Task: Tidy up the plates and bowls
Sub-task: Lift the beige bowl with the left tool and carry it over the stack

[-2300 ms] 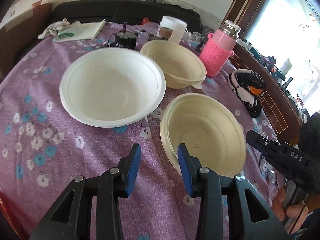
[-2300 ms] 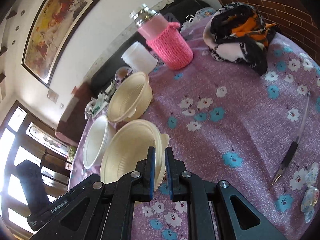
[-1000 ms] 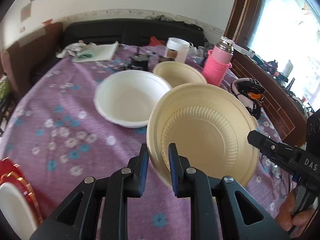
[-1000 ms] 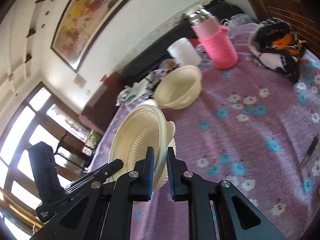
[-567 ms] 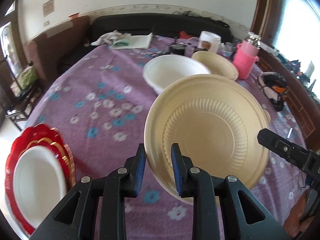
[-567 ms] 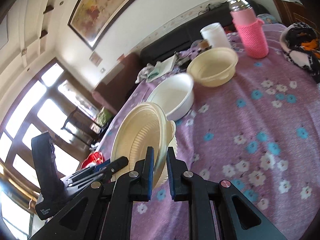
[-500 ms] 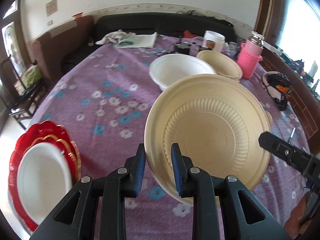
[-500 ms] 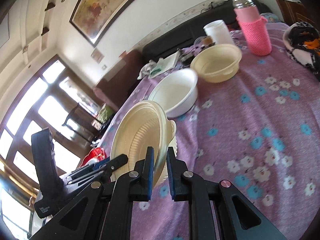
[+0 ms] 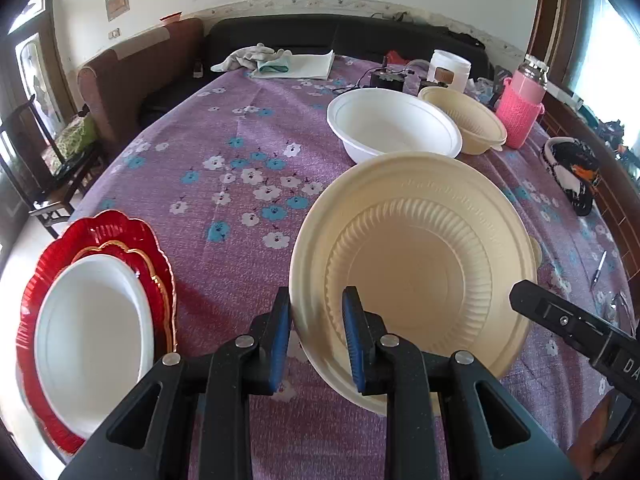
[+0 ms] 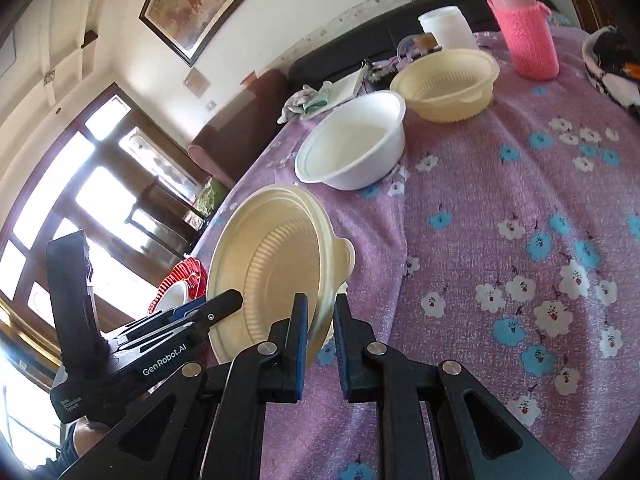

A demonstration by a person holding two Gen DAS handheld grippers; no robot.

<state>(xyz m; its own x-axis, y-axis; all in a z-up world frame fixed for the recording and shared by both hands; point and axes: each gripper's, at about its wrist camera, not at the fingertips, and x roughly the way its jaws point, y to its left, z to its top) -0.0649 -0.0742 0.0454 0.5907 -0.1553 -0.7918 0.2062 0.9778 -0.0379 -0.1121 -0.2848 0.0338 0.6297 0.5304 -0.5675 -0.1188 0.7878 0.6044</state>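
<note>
Currently we hold one cream bowl (image 9: 420,264), tilted above the bench (image 9: 224,168): left tool (image 9: 314,340) and right tool (image 10: 320,336) both clamp its rim.

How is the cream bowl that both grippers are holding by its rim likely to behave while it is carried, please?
The cream bowl looks thin and moulded with ribs, so it is probably light and may flex. The left hand-held gripper and the right hand-held gripper pinch only its rim on opposite sides, so it could bend or slip if squeezed unevenly. It is tilted, so anything inside would spill.
</note>
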